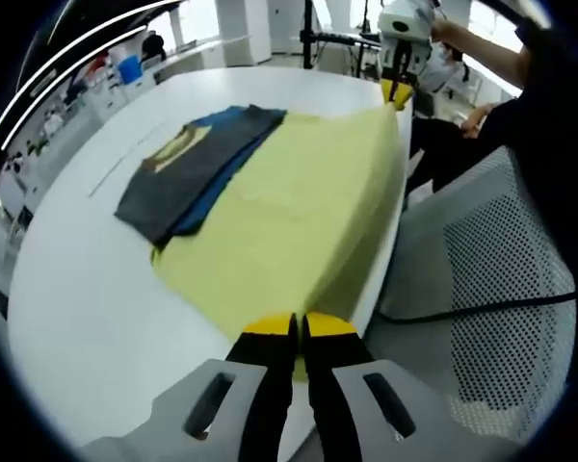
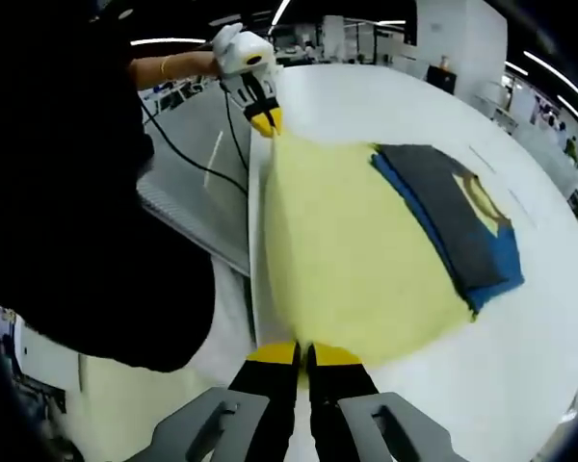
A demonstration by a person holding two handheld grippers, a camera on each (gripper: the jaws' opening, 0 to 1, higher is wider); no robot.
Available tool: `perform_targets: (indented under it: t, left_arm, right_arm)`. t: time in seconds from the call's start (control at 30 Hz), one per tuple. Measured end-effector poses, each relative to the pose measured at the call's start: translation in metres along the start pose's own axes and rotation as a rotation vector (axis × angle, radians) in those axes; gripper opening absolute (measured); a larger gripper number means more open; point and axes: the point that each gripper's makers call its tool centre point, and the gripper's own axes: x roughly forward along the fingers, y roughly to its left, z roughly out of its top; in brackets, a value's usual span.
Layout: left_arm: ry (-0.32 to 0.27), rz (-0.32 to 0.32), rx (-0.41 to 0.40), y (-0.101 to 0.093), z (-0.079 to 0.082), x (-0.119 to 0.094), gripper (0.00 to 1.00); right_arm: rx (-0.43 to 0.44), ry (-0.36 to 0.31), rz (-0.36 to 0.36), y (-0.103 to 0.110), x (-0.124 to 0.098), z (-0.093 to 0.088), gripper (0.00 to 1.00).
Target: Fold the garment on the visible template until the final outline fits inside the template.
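So the pale yellow fabric garment [image 1: 289, 221] was stretched out over the near edge of the round white table [image 1: 77, 318], held up by both grippers at once. In the left gripper view, the left gripper [image 1: 298, 329] with its yellow-tipped black jaws was pinched together on one corner of the yellow cloth, right at the table's rim. Far across that same view, the right gripper [image 1: 397, 91] was clamped on the opposite corner, with a person's hand behind it.

The right gripper view had it mirrored: the right gripper [image 2: 303, 352] was closed on its corner of the garment [image 2: 356, 260] at the bottom, and the left gripper [image 2: 265, 120] was biting the far corner near the table [image 2: 520, 366] edge.

Further in on the tabletop, partly lying on the yellow piece, sat a folded stack: a dark grey shirt [image 1: 188, 173] on top of a blue cloth [image 1: 217, 188], with a yellowish patch showing at the collar. A perforated grey surface [image 1: 501, 279] with a black cable [image 1: 482, 308] sat beside the table.
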Motion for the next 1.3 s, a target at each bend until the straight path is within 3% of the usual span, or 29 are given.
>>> perform_targets:
  t: [0.3, 0.53, 1.0, 1.3]
  left_arm:
    - [-0.033, -0.014, -0.040, 0.007, 0.017, -0.014, 0.00]
    - [-0.083, 0.019, -0.079, 0.027, 0.036, -0.018, 0.00]
    - [-0.181, 0.161, -0.057, 0.083, 0.076, -0.021, 0.00]
    - [-0.273, 0.255, -0.114, 0.120, 0.101, -0.027, 0.00]
  right_arm:
    - [-0.020, -0.008, -0.035, -0.013, -0.015, 0.009, 0.00]
    - [-0.032, -0.020, -0.126, -0.039, -0.024, 0.022, 0.00]
    - [0.037, -0.060, -0.339, -0.106, -0.039, 0.041, 0.00]
    - [0.016, -0.063, -0.456, -0.140, -0.052, 0.054, 0.00]
